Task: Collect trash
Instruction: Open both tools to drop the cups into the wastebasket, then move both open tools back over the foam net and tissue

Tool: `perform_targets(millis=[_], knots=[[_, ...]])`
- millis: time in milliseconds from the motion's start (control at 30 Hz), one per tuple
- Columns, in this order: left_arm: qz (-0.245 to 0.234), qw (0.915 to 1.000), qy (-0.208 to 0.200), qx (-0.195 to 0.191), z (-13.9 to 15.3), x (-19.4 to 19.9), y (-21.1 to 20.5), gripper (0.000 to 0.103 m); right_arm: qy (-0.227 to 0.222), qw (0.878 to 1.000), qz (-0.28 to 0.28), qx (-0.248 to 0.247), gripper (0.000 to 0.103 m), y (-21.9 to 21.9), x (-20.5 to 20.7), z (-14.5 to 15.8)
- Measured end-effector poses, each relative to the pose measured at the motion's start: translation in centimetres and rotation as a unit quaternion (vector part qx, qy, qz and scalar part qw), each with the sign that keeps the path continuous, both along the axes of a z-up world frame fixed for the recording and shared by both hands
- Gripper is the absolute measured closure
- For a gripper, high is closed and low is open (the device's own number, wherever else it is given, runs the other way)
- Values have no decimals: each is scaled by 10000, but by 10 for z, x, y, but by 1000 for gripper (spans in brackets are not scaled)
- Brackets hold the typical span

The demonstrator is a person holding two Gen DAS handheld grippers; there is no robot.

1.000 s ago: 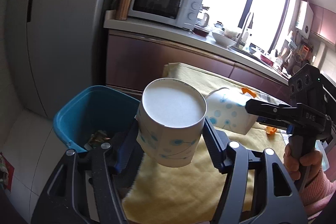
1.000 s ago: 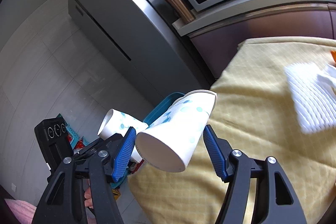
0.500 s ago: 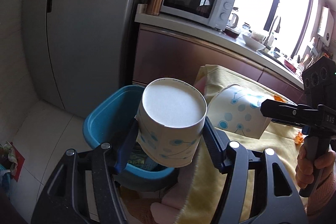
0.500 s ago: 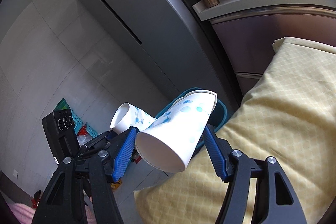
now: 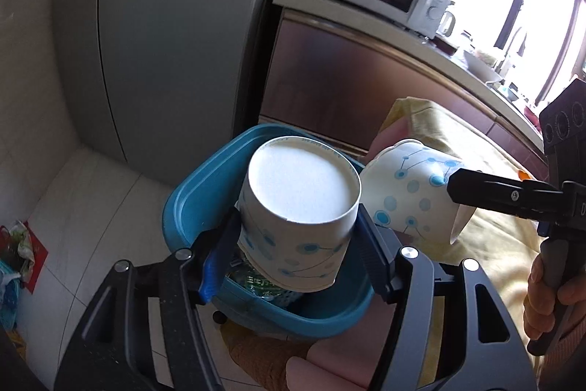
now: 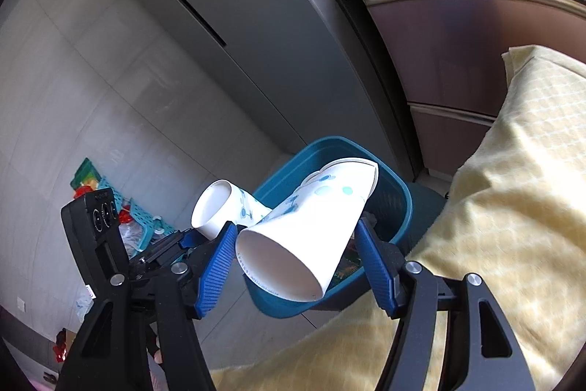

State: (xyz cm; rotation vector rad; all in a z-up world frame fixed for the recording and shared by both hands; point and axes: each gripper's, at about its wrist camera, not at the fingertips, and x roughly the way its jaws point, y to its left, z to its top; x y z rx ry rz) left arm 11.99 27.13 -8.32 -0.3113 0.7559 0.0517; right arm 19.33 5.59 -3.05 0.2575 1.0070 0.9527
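Teal plastic bin (image 5: 190,207) sits on the floor directly below my left tongs (image 5: 296,244), which grip a paper cup (image 5: 300,204) bottom-forward, its long axis running along the fingers and tipped down over the opening. My right tongs (image 6: 296,262) pinch a second cup (image 6: 311,229), mouth toward the camera, hanging over the bin's near rim beside the yellow-clothed worktop (image 6: 512,207). Left is nearer the middle, so I judge it should let go first.
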Motion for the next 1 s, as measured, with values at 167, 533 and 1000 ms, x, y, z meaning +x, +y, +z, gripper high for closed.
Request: perform_targets(millis=[167,533,1000], knots=[[107,9997,196,-41,-11,12,5,40,145,9999,-57,-66,38,10,8,-9],[117,9994,259,-174,-21,15,2,35,161,9997,-168,-3,36,-8,-2,-11],[-1060,9921,-669,-82,40,-24,-86,29,-688,9968,-381,127,36,-94,-52,29]])
